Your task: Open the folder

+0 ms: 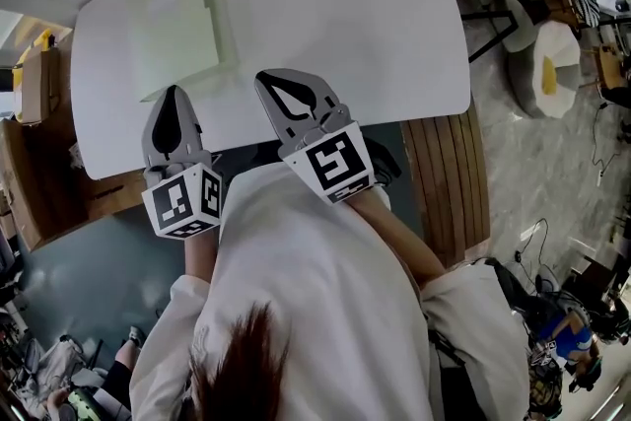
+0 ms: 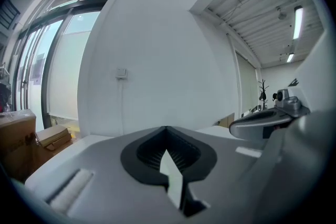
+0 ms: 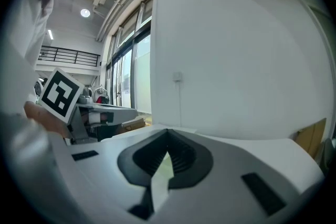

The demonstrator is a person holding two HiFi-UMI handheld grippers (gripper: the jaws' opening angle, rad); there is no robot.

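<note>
A pale green folder (image 1: 177, 20) lies flat on the far left part of the white table (image 1: 375, 25), with a raised strip along its right side. My left gripper (image 1: 175, 95) hovers at the table's front edge, just short of the folder's near edge, its jaws shut with nothing between them. Beside it on the right, my right gripper (image 1: 264, 78) reaches slightly further over the table, also shut and empty. In the left gripper view the left gripper's (image 2: 166, 128) jaws meet at the tips. The right gripper view shows the right gripper's (image 3: 168, 131) jaws meeting likewise.
A wooden slatted surface (image 1: 449, 173) sits right of the table. Cardboard boxes (image 1: 35, 79) stand at the left, and a round stool (image 1: 542, 64) at the upper right. A white wall (image 2: 157, 50) rises beyond the table. The person's white sleeves fill the lower middle.
</note>
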